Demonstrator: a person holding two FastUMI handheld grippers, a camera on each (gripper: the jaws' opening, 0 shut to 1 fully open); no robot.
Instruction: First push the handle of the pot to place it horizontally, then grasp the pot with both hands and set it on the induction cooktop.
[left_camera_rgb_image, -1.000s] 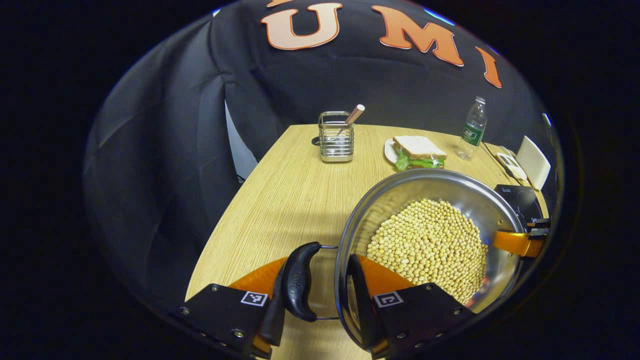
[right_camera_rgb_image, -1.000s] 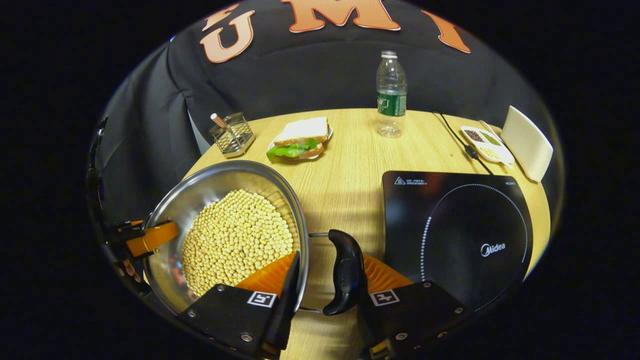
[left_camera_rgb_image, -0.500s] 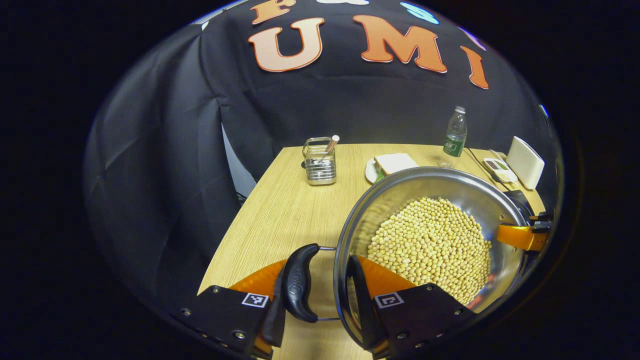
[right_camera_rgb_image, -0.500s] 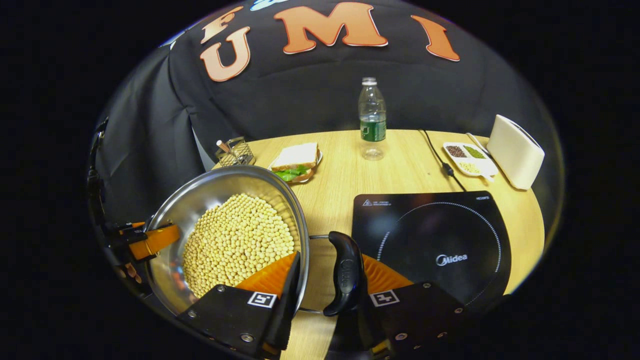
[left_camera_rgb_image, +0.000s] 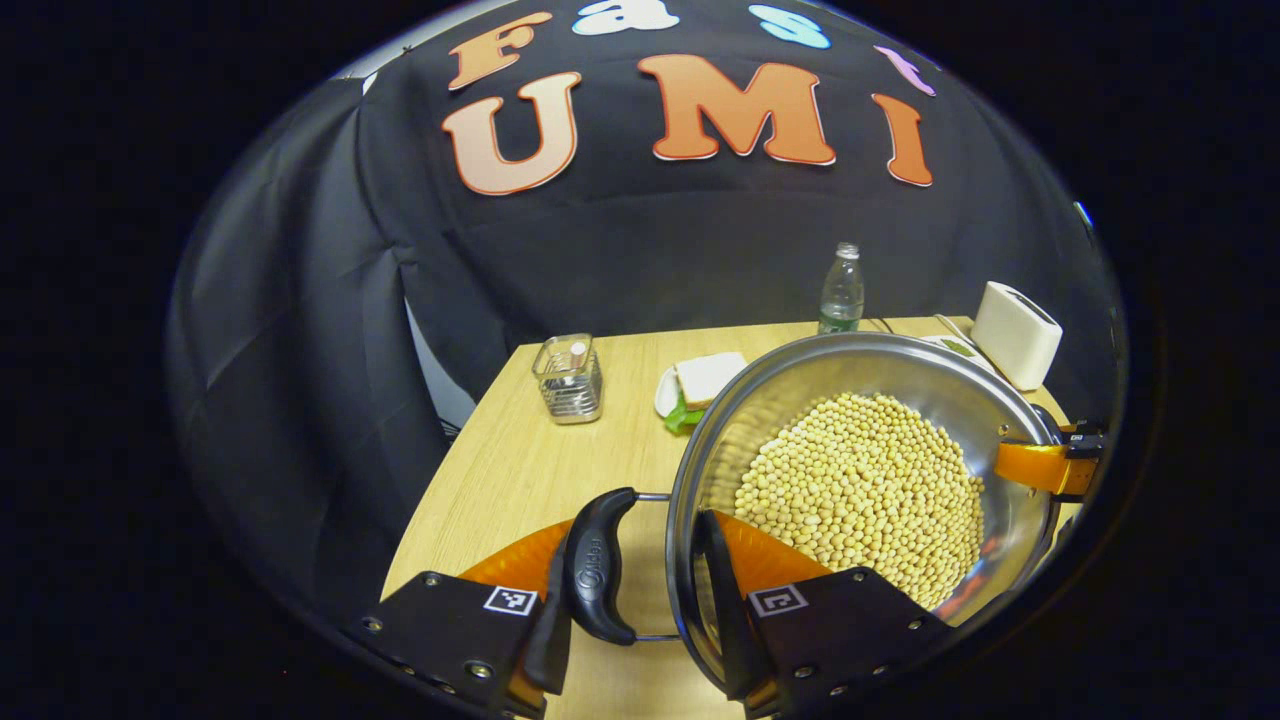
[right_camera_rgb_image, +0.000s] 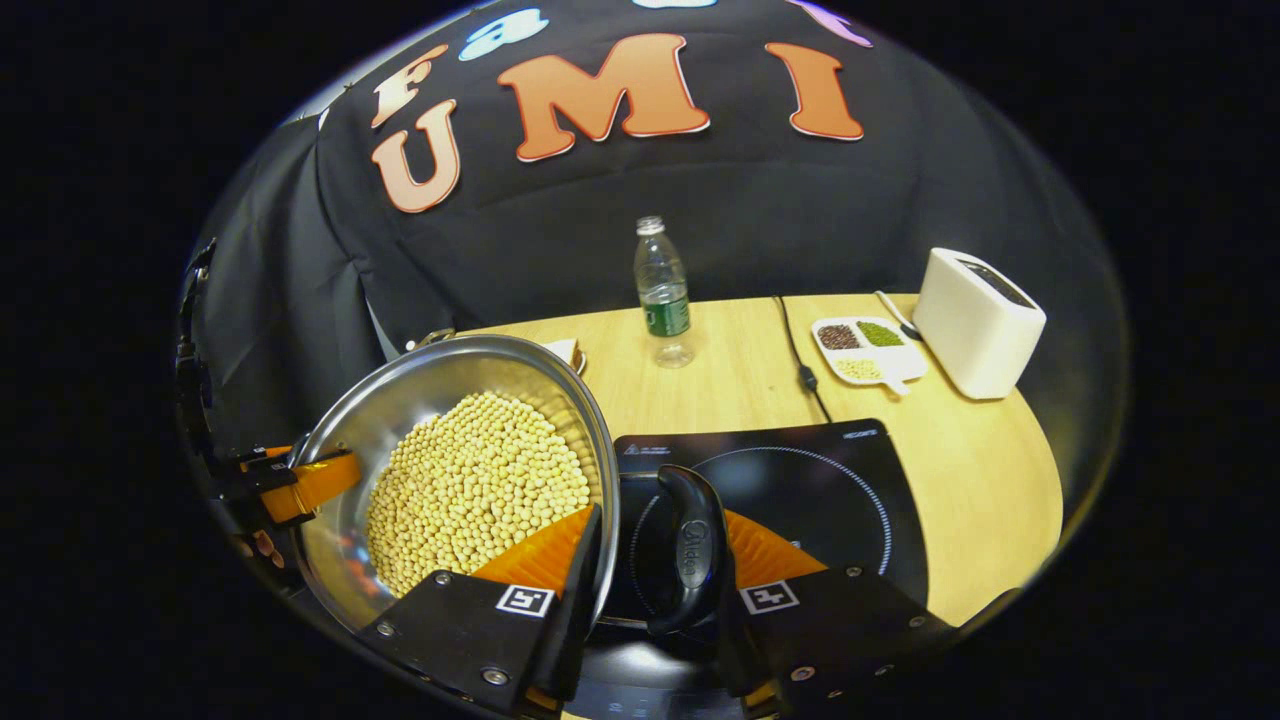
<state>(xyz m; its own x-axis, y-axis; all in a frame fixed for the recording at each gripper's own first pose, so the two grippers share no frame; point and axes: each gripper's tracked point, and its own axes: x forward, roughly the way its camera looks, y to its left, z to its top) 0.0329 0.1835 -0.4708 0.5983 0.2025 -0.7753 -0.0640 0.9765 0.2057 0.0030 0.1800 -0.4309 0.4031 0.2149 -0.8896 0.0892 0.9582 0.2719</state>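
Pot (left_camera_rgb_image: 870, 470): steel, loaded with beans (right_camera_rgb_image: 475, 485), so I judge it heavy and spill-prone. I hold it off the counter (right_camera_rgb_image: 985, 480), over the induction cooktop (right_camera_rgb_image: 860, 500) edge. Left gripper (left_camera_rgb_image: 640, 575) and right gripper (right_camera_rgb_image: 650, 570) each clamp a handle against the rim, level.

Your wooden table (right_camera_rgb_image: 730, 390) carries the induction cooktop (right_camera_rgb_image: 800, 490) near you, a water bottle (right_camera_rgb_image: 662, 295) at the far edge, toaster (right_camera_rgb_image: 975, 320) and divided dish (right_camera_rgb_image: 865, 350) far right, wire holder (left_camera_rgb_image: 568, 378) and sandwich plate (left_camera_rgb_image: 700, 385) far left.
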